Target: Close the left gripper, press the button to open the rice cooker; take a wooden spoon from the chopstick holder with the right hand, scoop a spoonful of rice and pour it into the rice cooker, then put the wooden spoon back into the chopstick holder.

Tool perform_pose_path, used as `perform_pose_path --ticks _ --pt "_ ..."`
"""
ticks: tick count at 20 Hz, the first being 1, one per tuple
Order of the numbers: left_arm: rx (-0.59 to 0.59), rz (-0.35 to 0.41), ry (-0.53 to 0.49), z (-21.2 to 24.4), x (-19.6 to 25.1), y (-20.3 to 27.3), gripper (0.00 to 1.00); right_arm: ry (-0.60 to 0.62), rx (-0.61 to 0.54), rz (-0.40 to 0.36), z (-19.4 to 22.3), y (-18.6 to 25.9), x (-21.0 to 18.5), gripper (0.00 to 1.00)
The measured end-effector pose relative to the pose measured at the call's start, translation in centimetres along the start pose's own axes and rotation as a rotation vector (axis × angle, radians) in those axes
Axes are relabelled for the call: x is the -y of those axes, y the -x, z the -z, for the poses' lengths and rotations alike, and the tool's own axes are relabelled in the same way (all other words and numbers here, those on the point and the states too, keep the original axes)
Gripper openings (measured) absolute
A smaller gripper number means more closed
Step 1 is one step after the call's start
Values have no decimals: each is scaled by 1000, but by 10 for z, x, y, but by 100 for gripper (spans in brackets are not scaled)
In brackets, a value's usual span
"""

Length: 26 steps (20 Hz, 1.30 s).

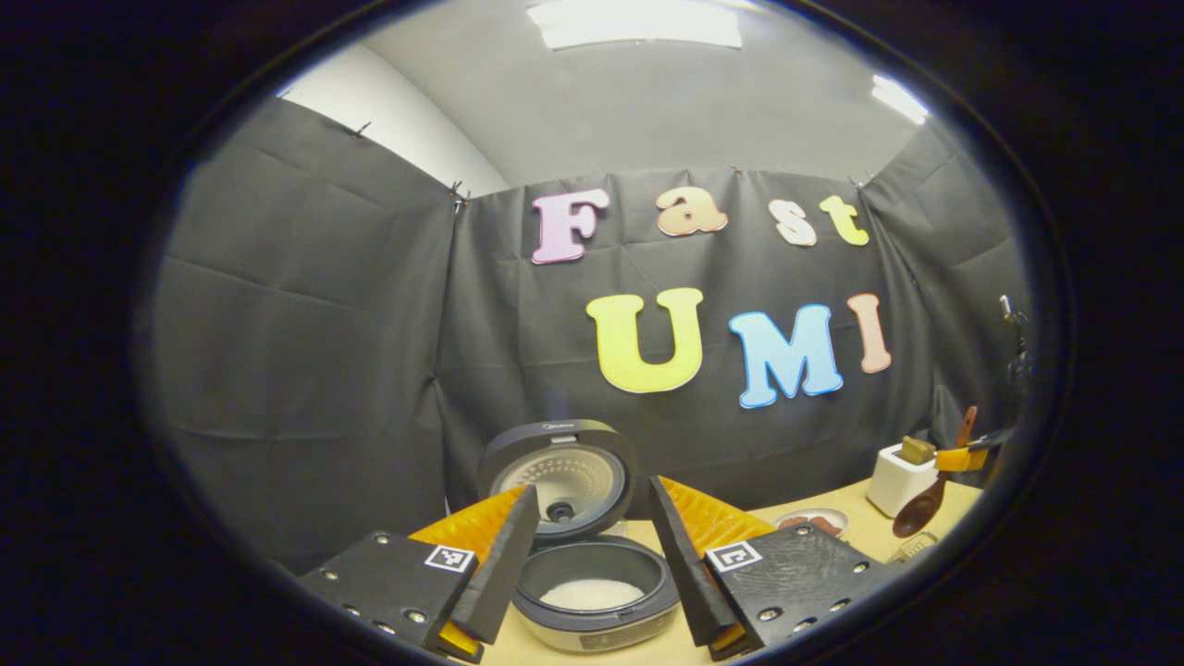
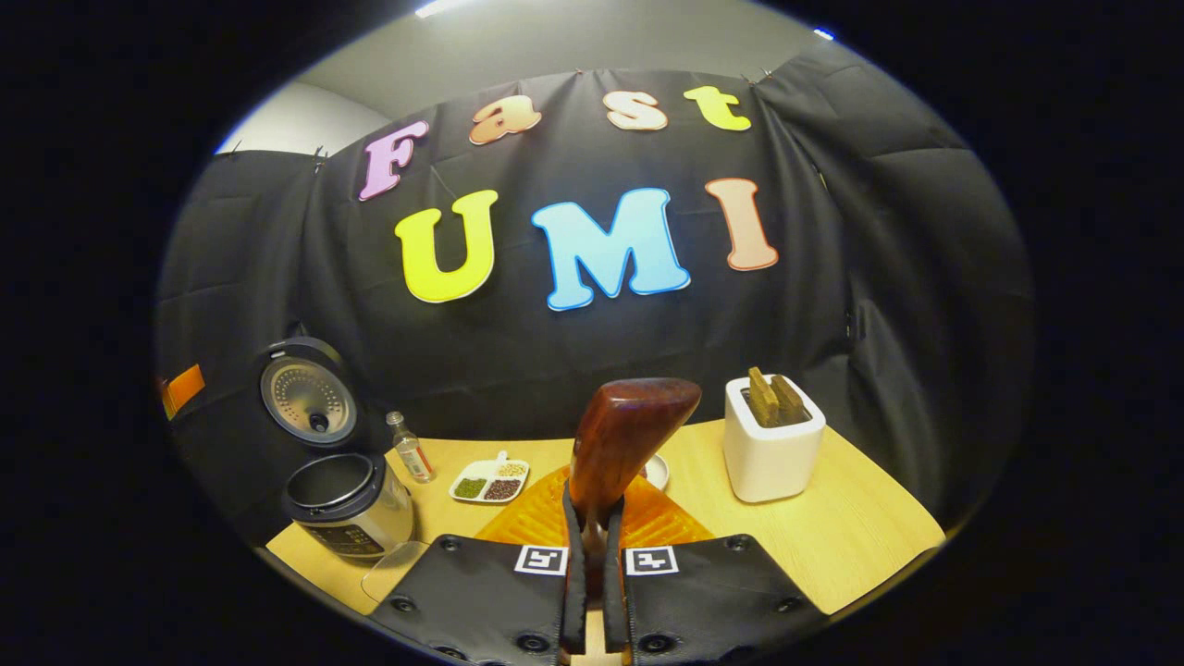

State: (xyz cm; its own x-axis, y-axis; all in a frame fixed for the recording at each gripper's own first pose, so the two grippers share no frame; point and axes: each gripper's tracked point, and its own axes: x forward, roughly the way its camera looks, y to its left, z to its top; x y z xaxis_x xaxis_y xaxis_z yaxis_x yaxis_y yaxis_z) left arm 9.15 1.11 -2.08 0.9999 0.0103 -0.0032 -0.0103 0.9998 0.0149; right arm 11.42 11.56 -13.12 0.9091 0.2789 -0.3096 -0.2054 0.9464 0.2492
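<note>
Rice cooker (image 1: 592, 555): on the counter (image 2: 860, 546), lid raised upright behind the pot. Inner pot exposed, a white layer of rice visible at the bottom in the left gripper view. In the right gripper view the cooker (image 2: 342, 504) stands at the counter's left end, well apart from the holder.

Left gripper (image 1: 592, 555): held in front of the cooker, jaws spread wide with nothing between them; the open pot appears in the gap.

Right gripper (image 2: 594, 541): jaws nearly pressed together, pinching the handle of the wooden spoon (image 2: 624, 444), whose bowl rises up and away from the fingers, clear of the counter. In the left gripper view the same spoon (image 1: 925, 504) hangs bowl-down from that gripper (image 1: 962, 458), just beside the holder. Whether the bowl carries anything cannot be told.

Chopstick holder (image 2: 772, 449): white, upright, at the counter's right side, with brown utensil ends standing out of its top. Seen also in the left gripper view (image 1: 897, 481).

Divided dish (image 2: 488, 483): white, compartments holding green, pale and dark grains, between cooker and spoon.

Small bottle (image 2: 410, 449): upright, just beside the cooker.

Small round plate (image 1: 814, 520): on the counter, holding reddish-brown pieces.
</note>
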Motion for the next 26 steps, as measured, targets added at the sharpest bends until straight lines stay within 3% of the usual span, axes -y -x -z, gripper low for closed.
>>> perform_pose_path --ticks 5,9,17,21,23,24,25,26 --pt "-2 17 -4 -2 11 2 75 -34 -47 77 27 7 35 5" --pt "-8 17 -8 -2 13 6 75 -82 -98 120 56 11 56 9" --pt "-7 4 -24 -7 10 10 76 -218 -216 124 110 7 69 13" --pt "-4 6 -27 -8 10 9 76 -238 -208 112 109 12 70 22" --pt "-4 10 -20 -9 12 7 75 -206 -183 128 99 17 77 51" --pt "-3 12 -16 -9 13 5 75 -181 -172 146 95 21 82 81" --pt "-1 14 -15 -10 14 3 75 -156 -161 161 90 25 87 98" --pt "1 17 -16 -12 15 0 76 -129 -147 180 85 31 92 98"
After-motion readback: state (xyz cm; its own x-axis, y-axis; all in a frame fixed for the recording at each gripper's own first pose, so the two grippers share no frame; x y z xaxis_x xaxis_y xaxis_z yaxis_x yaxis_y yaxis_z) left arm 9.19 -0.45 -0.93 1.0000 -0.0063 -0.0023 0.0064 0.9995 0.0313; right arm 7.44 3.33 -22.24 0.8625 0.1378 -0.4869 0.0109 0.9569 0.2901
